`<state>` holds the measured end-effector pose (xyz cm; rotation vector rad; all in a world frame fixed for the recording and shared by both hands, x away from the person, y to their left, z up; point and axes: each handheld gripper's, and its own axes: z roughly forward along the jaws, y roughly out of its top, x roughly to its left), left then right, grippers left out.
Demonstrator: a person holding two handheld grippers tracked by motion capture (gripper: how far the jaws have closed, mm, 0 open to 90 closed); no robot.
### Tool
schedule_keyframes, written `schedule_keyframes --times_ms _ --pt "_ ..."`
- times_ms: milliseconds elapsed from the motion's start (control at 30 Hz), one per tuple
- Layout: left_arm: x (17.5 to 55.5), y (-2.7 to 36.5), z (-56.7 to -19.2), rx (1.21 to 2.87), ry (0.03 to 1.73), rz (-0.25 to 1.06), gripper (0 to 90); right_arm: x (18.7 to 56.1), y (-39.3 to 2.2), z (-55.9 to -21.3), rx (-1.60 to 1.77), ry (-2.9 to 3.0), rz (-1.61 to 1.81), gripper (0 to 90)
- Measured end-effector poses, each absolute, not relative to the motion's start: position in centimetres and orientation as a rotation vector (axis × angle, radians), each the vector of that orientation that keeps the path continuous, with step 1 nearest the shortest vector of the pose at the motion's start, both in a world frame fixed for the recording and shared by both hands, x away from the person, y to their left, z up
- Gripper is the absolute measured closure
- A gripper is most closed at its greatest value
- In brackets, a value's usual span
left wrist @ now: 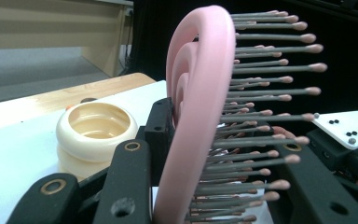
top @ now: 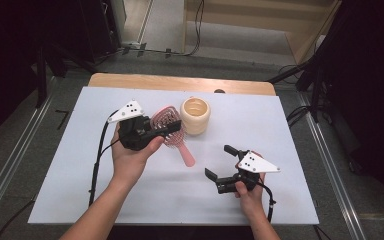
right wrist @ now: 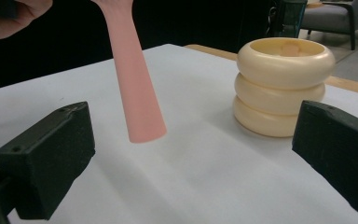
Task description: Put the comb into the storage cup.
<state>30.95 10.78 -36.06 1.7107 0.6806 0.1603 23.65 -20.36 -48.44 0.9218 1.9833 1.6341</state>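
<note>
A pink hairbrush (top: pixel 172 131) with grey bristles is held off the white table (top: pixel 80 165) by my left gripper (top: pixel 166 129), which is shut on the brush's head (left wrist: pixel 200 116). Its handle (right wrist: pixel 137 93) slants down toward the person, the tip hanging just above the table. A cream ribbed cup (top: pixel 195 115) stands upright just right of the brush head; it also appears in the left gripper view (left wrist: pixel 95 133) and the right gripper view (right wrist: pixel 282 84). My right gripper (top: pixel 219 160) stands open at the front right, jaws pointing toward the handle and cup, nothing between them.
The white sheet covers a wooden table whose bare edge (top: pixel 180 82) runs along the back. Black cables trail from both grippers toward the front edge. Dark stands and floor rails flank the table on both sides.
</note>
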Motion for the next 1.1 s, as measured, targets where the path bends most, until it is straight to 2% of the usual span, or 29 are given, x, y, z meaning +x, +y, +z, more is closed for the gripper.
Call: schedule_keyframes --times_ms 1100 --pt "32.9 12.4 -33.9 1.679 0.697 0.199 63.4 21.8 -26.8 -49.4 1.002 1.913 1.533 0.0"
